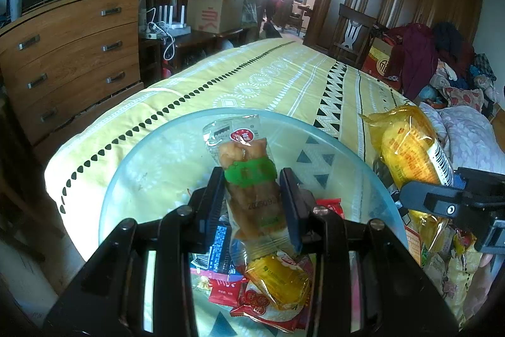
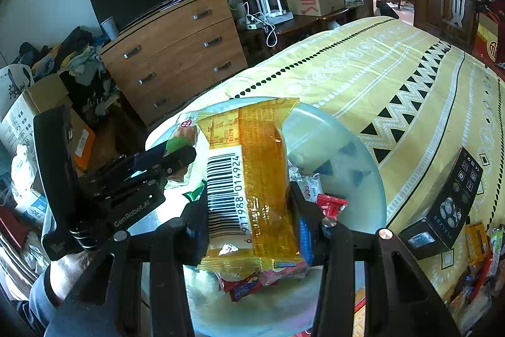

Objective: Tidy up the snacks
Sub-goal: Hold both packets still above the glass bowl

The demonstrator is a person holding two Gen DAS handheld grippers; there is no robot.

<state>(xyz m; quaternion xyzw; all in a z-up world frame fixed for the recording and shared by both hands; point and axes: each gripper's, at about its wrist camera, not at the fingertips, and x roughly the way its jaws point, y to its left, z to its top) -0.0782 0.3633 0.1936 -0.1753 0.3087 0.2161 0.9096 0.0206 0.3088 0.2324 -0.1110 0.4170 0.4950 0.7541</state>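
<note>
My left gripper is shut on a clear packet of fried dough twist with a green band, held over a round glass plate on the bed. My right gripper is shut on a yellow wrapped cake packet with a barcode, also over the glass plate; this packet shows at the right in the left wrist view. Several red, blue and yellow snack packets lie on the plate beneath both grippers. The left gripper shows at the left in the right wrist view.
The plate rests on a yellow patterned bedspread. A black box and loose snacks lie on the bed at right. A wooden dresser with a TV stands beyond the bed's left edge. Clothes pile at far right.
</note>
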